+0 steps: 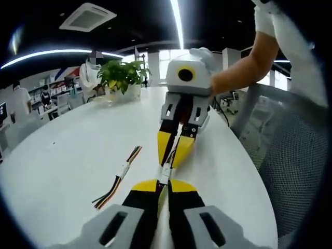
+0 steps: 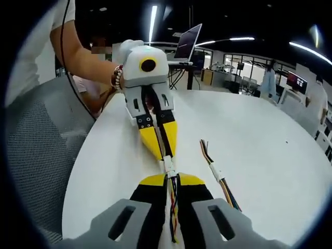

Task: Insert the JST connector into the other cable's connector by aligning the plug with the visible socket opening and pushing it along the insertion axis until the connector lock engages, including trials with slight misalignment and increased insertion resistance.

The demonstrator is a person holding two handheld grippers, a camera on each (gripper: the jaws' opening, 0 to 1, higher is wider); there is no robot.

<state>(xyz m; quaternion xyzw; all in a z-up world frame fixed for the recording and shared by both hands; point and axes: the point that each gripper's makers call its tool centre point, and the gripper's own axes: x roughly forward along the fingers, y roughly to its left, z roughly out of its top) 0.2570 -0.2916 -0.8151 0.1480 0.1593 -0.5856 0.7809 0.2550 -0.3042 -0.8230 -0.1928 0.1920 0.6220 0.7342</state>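
My two grippers meet tip to tip over the white table (image 1: 67,150). In the left gripper view my left gripper (image 1: 163,184) is shut on a cable end, and its white JST connector (image 1: 165,174) sticks out ahead of the yellow tips. The right gripper (image 1: 171,158) comes from the far side, shut on the other cable. In the right gripper view my right gripper (image 2: 171,179) is shut on coloured wires (image 2: 173,210). The white connectors (image 2: 169,167) touch end to end against the left gripper (image 2: 163,153). I cannot tell whether they are locked.
A second joined cable pair (image 1: 122,173) (image 2: 218,174) lies loose on the table beside the grippers. A potted plant (image 1: 122,75) stands at the far edge and a laptop (image 2: 187,43) at the other end. A mesh chair (image 1: 298,155) (image 2: 36,150) stands close to the table's edge.
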